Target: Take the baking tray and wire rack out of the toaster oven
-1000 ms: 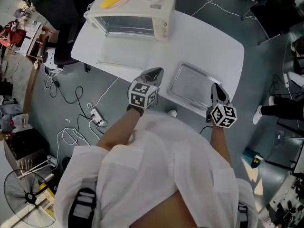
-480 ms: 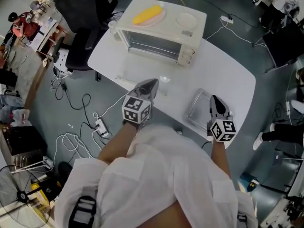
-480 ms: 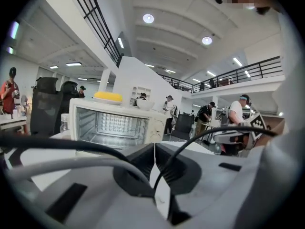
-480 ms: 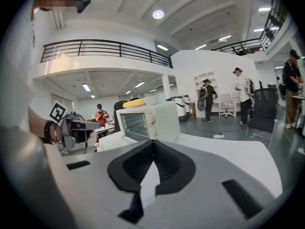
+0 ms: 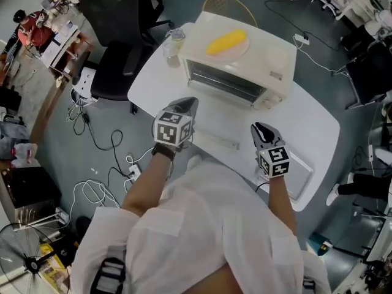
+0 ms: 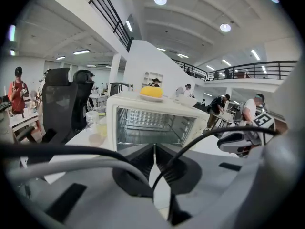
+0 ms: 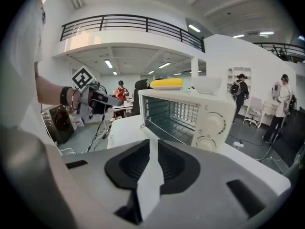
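The cream toaster oven stands on the white table with its glass door folded down flat. Wire bars of a rack show inside the cavity. The metal baking tray lies on the table's near right edge, just right of my right gripper. My left gripper is shut and empty, pointing at the oven mouth. My right gripper hovers before the oven's knob side; its jaws have just been opening, and only bare table shows in the narrow gap.
A yellow corn cob on a plate and a white bowl sit on the oven top. A clear bottle stands left of the oven. A black office chair is beyond the table's left end. Cables lie on the floor.
Both grippers have swung left from the tray to the front of the oven. The right gripper has come off the tray, which stays at the table's right edge.
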Demonstrator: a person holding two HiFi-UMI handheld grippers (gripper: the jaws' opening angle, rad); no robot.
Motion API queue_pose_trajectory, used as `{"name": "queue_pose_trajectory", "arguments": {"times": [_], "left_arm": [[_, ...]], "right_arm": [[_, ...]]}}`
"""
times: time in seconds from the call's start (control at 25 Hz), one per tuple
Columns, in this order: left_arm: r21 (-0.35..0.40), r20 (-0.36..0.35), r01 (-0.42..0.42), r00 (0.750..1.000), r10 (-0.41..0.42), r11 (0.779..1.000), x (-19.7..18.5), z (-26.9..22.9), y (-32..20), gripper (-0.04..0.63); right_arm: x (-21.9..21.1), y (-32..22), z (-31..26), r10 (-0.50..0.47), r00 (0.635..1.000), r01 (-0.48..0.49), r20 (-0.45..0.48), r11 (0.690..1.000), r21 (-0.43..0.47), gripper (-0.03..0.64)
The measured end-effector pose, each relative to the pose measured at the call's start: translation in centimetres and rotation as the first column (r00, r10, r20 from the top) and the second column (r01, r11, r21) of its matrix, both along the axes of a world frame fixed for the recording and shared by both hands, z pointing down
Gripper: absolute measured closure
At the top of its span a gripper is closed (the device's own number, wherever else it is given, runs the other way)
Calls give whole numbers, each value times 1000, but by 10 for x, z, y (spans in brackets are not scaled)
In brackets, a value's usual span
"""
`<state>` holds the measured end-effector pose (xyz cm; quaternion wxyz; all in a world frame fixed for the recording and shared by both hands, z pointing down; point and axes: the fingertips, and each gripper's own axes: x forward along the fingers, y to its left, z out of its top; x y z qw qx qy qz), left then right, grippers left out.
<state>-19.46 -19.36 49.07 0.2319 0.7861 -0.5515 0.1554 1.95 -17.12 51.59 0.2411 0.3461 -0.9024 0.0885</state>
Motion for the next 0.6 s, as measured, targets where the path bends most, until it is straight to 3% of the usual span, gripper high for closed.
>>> {"name": "queue_pose_trajectory", "arguments": {"times": [0.32,0.48,0.6], "left_arm": [[-118,75,-64,995,73,991,-60,28,-53,578],[-160,83,-125,987,140,979,-70,38,-69,575],[-198,67,-153,983,169,968,-75,47,-69,575]], "right_arm": [[-89,-63,33,-47,968,57,-248,998,32,534],[-112,-89,43,-47,917,71,-396,996,45,529],[-120,-90,54,-78,855,99,-513,995,14,519]]}}
